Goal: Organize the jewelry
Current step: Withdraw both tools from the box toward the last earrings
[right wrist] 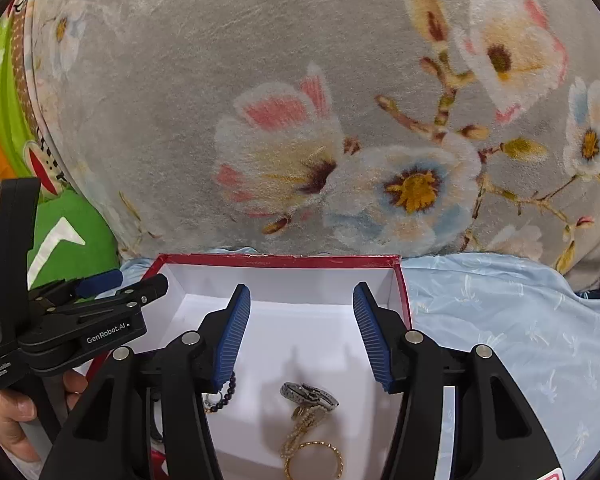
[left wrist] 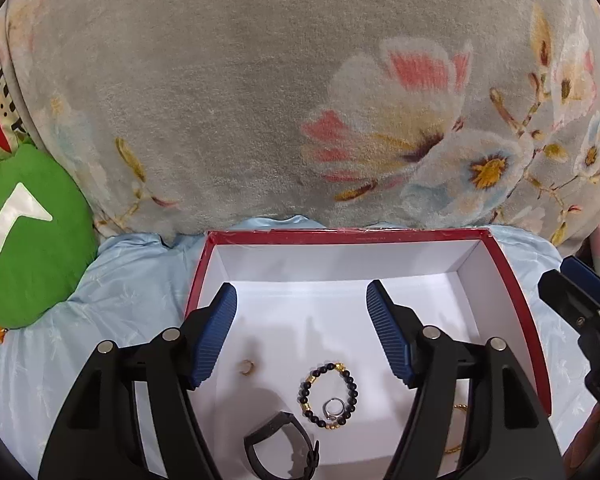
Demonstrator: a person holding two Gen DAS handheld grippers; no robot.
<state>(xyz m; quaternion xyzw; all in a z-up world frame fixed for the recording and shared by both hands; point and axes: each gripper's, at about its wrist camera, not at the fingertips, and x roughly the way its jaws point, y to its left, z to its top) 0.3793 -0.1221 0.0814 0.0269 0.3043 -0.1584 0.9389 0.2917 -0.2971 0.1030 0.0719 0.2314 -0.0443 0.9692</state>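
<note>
A red box with a white inside [left wrist: 512,280] [right wrist: 404,292] lies on the bed. In the left wrist view it holds a black-and-gold bead bracelet [left wrist: 312,384], a silver ring [left wrist: 333,407], a small gold ring [left wrist: 246,367] and a black band [left wrist: 296,440]. In the right wrist view it holds a silver watch [right wrist: 308,394], a pearl chain [right wrist: 304,426] and a gold bangle [right wrist: 332,460]. My left gripper [left wrist: 302,300] is open and empty above the box. My right gripper [right wrist: 302,300] is open and empty above the box too.
A grey floral blanket [left wrist: 260,100] rises right behind the box. A green cushion [left wrist: 24,232] lies to the left. Light blue sheet [right wrist: 500,320] spreads to the right. The left gripper's body [right wrist: 80,320] sits at the box's left edge.
</note>
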